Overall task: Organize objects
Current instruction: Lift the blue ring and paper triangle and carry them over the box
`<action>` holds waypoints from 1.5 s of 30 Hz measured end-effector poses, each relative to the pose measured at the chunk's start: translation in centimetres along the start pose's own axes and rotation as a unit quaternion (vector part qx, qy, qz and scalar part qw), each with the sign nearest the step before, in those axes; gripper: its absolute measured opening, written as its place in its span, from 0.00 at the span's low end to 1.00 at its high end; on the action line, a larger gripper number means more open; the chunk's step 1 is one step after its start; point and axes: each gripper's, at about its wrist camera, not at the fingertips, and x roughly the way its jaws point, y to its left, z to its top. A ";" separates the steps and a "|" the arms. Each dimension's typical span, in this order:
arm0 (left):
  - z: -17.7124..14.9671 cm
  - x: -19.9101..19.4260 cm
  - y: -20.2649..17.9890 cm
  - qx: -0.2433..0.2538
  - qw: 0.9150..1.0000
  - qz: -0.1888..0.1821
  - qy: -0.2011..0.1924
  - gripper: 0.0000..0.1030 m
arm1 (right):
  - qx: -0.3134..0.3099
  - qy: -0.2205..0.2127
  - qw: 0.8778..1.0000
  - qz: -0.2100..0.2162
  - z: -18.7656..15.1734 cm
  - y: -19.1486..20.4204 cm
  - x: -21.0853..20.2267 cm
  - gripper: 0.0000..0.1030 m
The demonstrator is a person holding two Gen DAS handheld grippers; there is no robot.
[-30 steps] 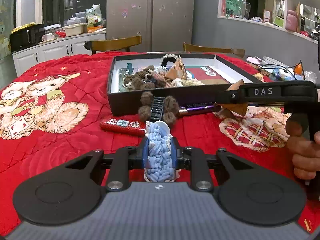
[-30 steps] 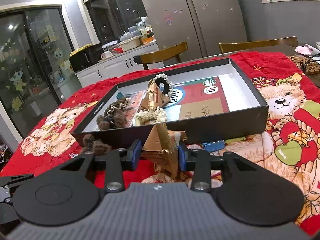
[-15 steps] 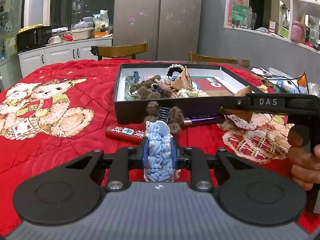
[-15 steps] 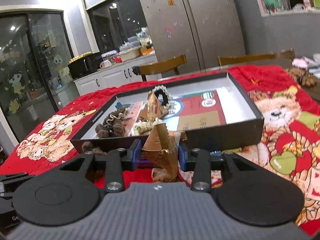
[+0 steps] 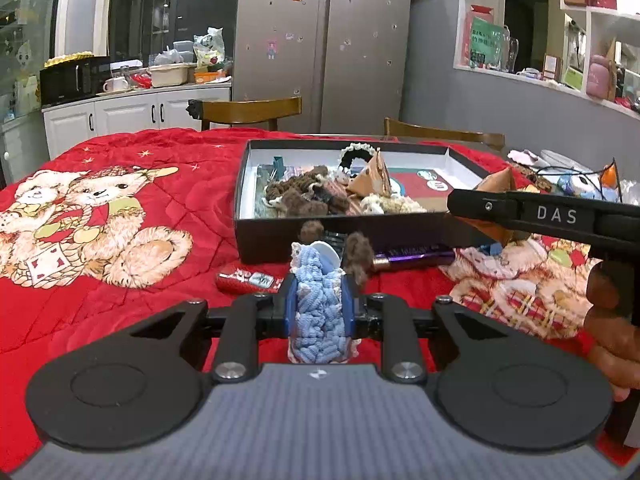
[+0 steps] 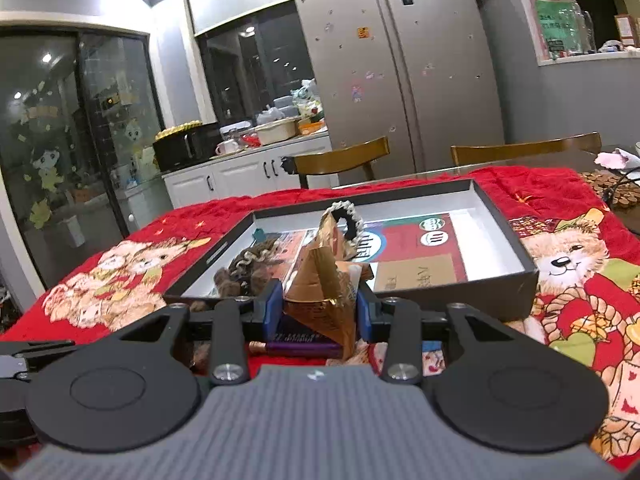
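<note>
Left gripper [image 5: 319, 304]: jaws narrowly set, clamped on one pale-blue knitted hair clip [image 5: 318, 320]; its lower end is cut off by the gripper body. Right gripper [image 6: 318, 308]: jaws moderately apart, pressed on one gold-brown pyramid-shaped foil packet [image 6: 324, 300]. At 12 o'clock lies one black shallow cardboard box [image 5: 280, 236] on the red bear-print quilt [image 5: 120, 248], containing a second pyramid packet [image 5: 374, 178]; the brown scrunchies heaped there cannot be counted. One purple tube [image 5: 412, 258] lies before the box.

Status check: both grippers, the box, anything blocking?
Left gripper shut on blue knitted piece. Right gripper shut on gold pyramid packet. Black box ahead, partly filled. Path clear.
</note>
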 end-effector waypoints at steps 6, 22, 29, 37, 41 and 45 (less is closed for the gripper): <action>1.8 -0.4 -0.1 -0.016 1.000 -0.003 -0.019 0.26 | 0.035 0.013 0.999 0.002 1.5 -1.1 0.3 0.41; 8.2 -0.6 -2.8 -0.013 0.997 -0.040 -0.062 0.26 | 0.078 0.007 0.997 -0.015 7.5 -2.2 0.6 0.41; 11.6 1.6 -3.9 -0.037 0.994 -0.079 -0.068 0.26 | 0.099 0.026 0.995 -0.020 8.4 -3.8 2.9 0.41; 11.8 7.6 -6.1 -0.039 0.992 -0.120 -0.021 0.26 | 0.128 0.056 0.989 -0.048 6.7 -7.2 6.0 0.41; 10.9 10.8 -7.0 -0.037 0.991 -0.129 0.005 0.26 | 0.142 0.077 0.986 -0.050 6.5 -8.9 6.8 0.41; 10.4 13.2 -7.4 -0.026 0.991 -0.129 0.032 0.26 | 0.172 0.093 0.980 -0.034 6.3 -10.3 7.1 0.41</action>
